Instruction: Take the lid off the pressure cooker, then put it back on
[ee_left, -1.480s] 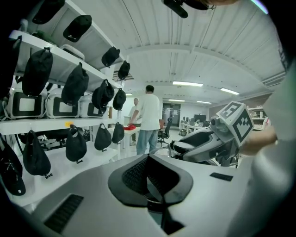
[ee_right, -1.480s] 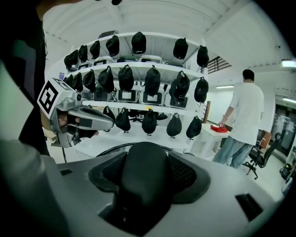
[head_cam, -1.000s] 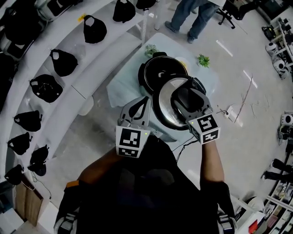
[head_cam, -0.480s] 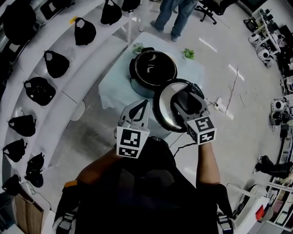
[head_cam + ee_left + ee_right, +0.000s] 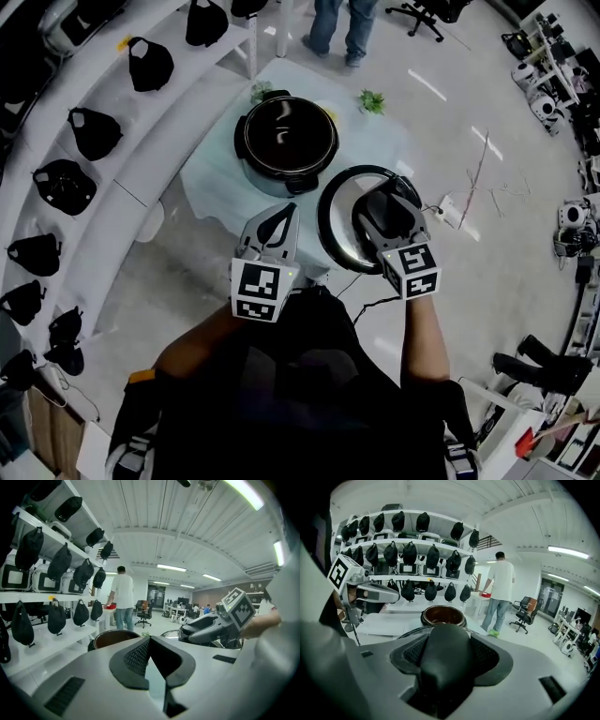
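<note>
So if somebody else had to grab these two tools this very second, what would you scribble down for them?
Right gripper: shut on the lid, holding it in the air to the right of the pressure cooker.
Left gripper: jaws together, nothing in them, held near the front of the table.
The pressure cooker stands open on the table.
Done: the lid is off.
Left: bring the lid back over the pressure cooker, seat it, then let go.

Both forearms (image 5: 427, 342) reach toward 12 o'clock. The left gripper (image 5: 284, 217) is empty, fingers pressed together - at its 3 o'clock, the right gripper (image 5: 377, 199) clamps the lid handle (image 5: 443, 658).
</note>
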